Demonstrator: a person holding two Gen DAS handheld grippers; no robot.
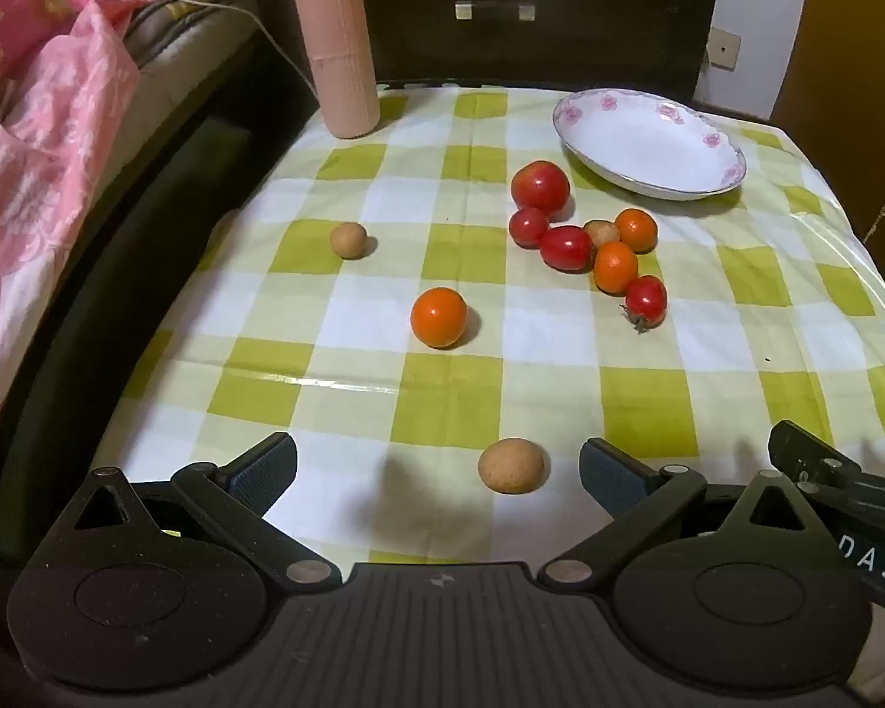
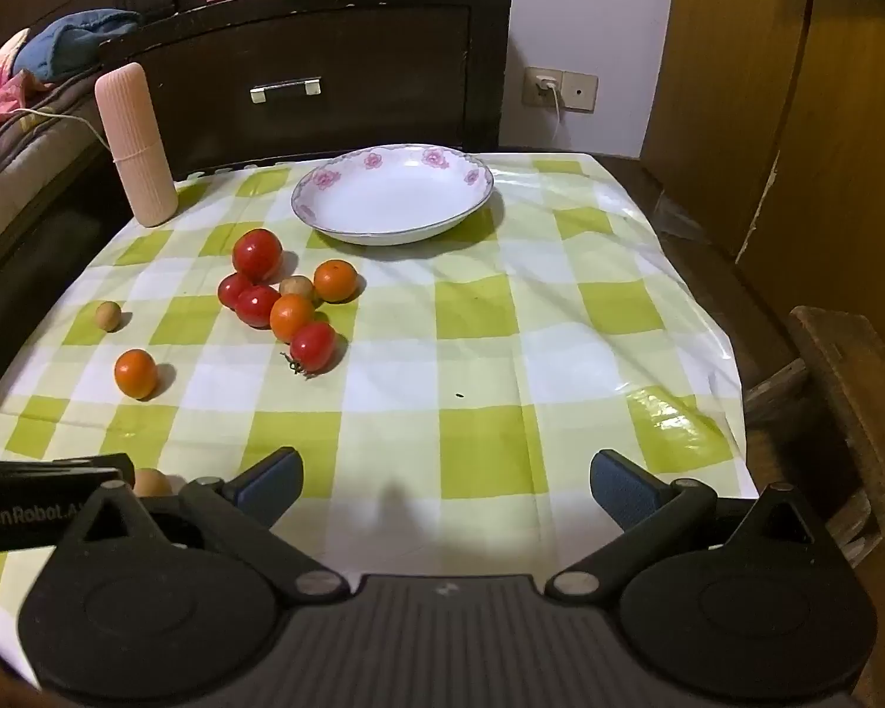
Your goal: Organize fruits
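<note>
Two handheld black grippers with blue-grey pads angle down over a table covered in a glossy green, pale yellow and white checked cloth [image 2: 484,318]. The left gripper [image 1: 436,472] has its jaws spread wide with nothing pinched; a round tan-brown fruit [image 1: 511,465] lies on the cloth between its fingers, nearer the right-hand pad and touching neither. The right gripper [image 2: 445,481] is likewise spread wide and holds nothing, with only bare cloth between its fingers. Farther out, toward the left side of the table, a single glossy orange tomato [image 1: 438,317] sits alone, and beyond it a smaller tan round fruit [image 1: 348,239] also sits alone. Near the middle of the table is a tight cluster of small fruits [image 1: 590,242], touching or nearly so: four red cherry tomatoes, the nearest with a dried green stalk, two orange ones, and a small brownish one tucked among them. Just behind the cluster stands a shallow white plate with pink flower rim [image 2: 392,194], holding nothing. At the far left corner a tall ribbed pale-pink cylinder [image 1: 336,44] stands upright. Behind the table is dark wooden furniture with a metal handle [image 2: 286,88], and pink floral bedding [image 1: 47,135] lies to the left.
</note>
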